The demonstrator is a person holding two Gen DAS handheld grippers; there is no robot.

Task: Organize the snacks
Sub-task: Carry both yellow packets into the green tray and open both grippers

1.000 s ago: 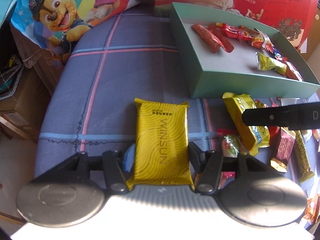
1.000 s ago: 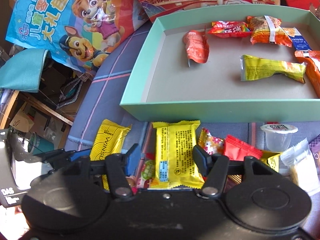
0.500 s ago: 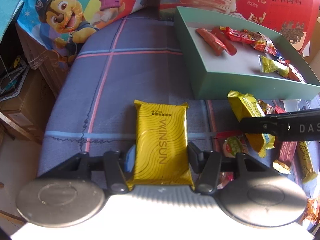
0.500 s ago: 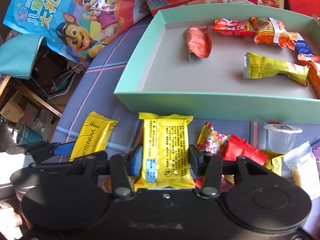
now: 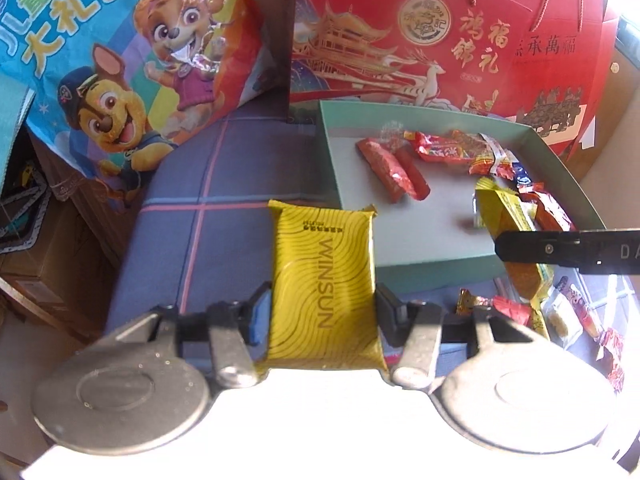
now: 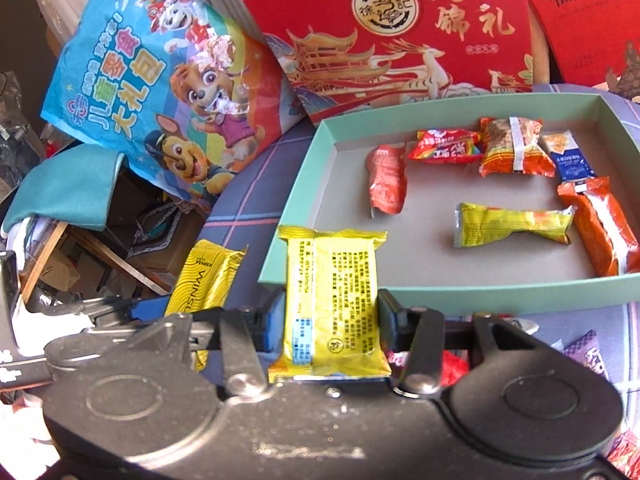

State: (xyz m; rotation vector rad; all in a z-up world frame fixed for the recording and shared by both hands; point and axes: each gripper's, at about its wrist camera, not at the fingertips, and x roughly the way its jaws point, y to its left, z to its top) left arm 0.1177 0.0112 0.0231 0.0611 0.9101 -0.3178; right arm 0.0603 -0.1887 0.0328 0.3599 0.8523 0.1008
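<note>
My left gripper [image 5: 318, 312] is shut on a yellow WINSUN snack pack [image 5: 322, 276], held above the cloth with its far end at the near left corner of the green box [image 5: 420, 266]. My right gripper [image 6: 328, 316] is shut on a second yellow pack [image 6: 332, 296], printed back side up, held over the near left rim of the green box [image 6: 480, 286]. The right gripper and its pack [image 5: 516, 240] also show at the right of the left wrist view. The left-held pack [image 6: 204, 276] shows at the left of the right wrist view. Several wrapped snacks lie inside the box.
The box sits on a blue plaid cloth [image 5: 224, 216]. Loose snacks [image 5: 560, 312] lie on the cloth right of the box's near side. A cartoon-dog gift bag [image 5: 132, 64] and red gift boxes [image 5: 460, 40] stand behind. Cartons and clutter [image 6: 100, 248] lie beyond the left edge.
Both grippers have risen from the cloth with their yellow packs and moved forward to the green box. The right pack now reaches over the box's near rim.
</note>
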